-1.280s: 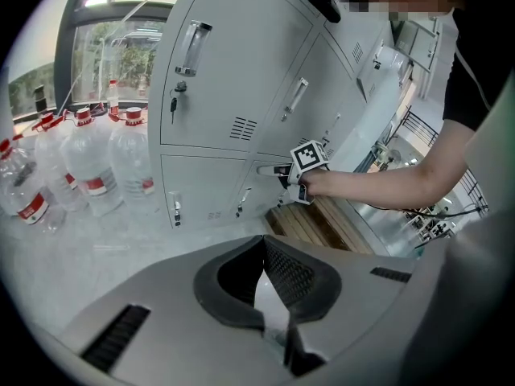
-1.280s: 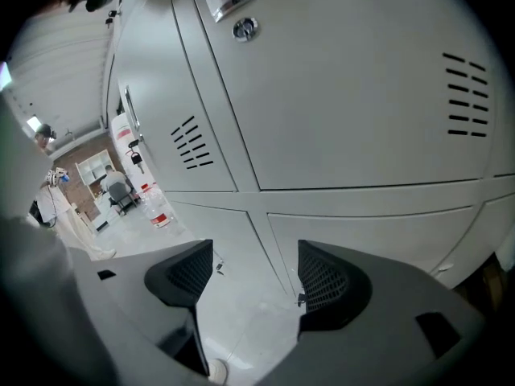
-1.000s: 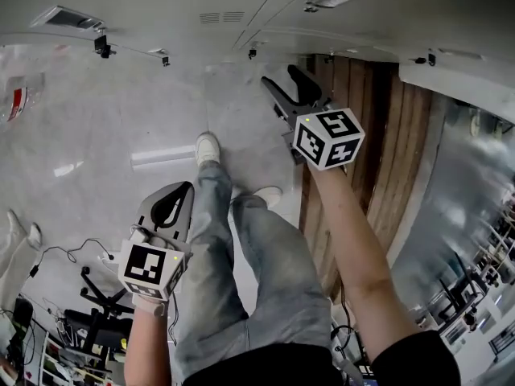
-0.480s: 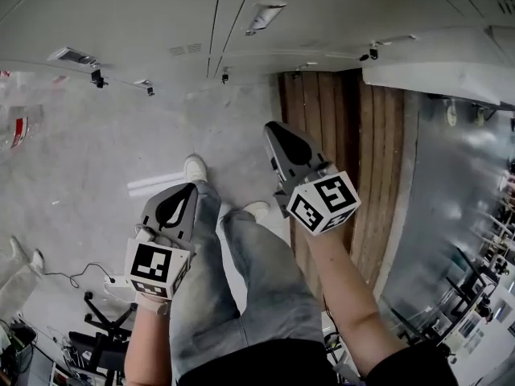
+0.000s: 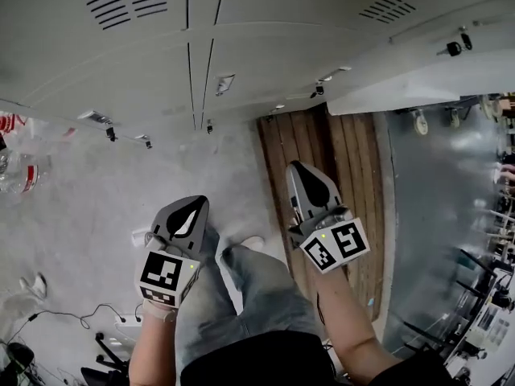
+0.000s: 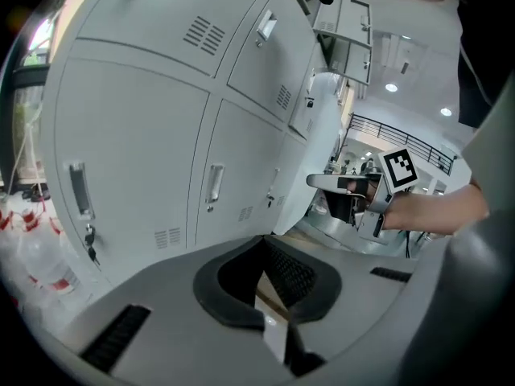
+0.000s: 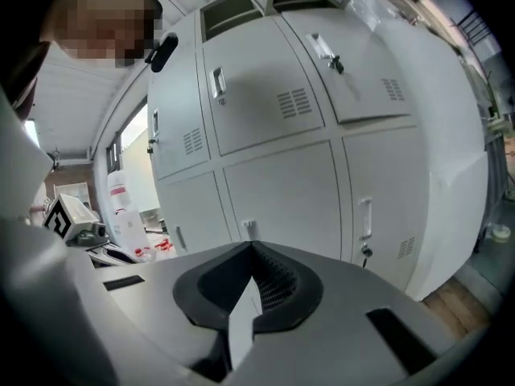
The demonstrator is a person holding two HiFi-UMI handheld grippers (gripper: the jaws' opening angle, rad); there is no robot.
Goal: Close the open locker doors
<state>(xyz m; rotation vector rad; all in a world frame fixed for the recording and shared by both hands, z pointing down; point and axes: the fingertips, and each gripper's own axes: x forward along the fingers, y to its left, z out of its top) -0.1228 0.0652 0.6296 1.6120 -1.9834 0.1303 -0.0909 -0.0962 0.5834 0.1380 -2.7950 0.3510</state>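
Observation:
Grey lockers (image 5: 241,47) fill the top of the head view, most doors flat and closed. One open locker door (image 5: 418,75) juts out at the upper right, a key (image 5: 455,48) in its lock. My right gripper (image 5: 301,169) is shut and empty; it points at the lockers, well short of that door. My left gripper (image 5: 193,205) is also shut and empty, low on the left. In the left gripper view, the open door (image 6: 323,135) shows edge-on behind my right gripper (image 6: 318,182). In the right gripper view, the open door (image 7: 463,175) fills the right side.
A strip of wood flooring (image 5: 322,151) runs under my right arm, with a shiny metal wall (image 5: 442,215) to its right. Plastic bottles (image 5: 20,171) stand on the concrete floor at the left. The person's legs and shoe (image 5: 249,244) are between the grippers.
The right gripper's jaws have closed from wide open to shut and it has dropped lower in view. The head view has tilted up, bringing more of the lockers into sight.

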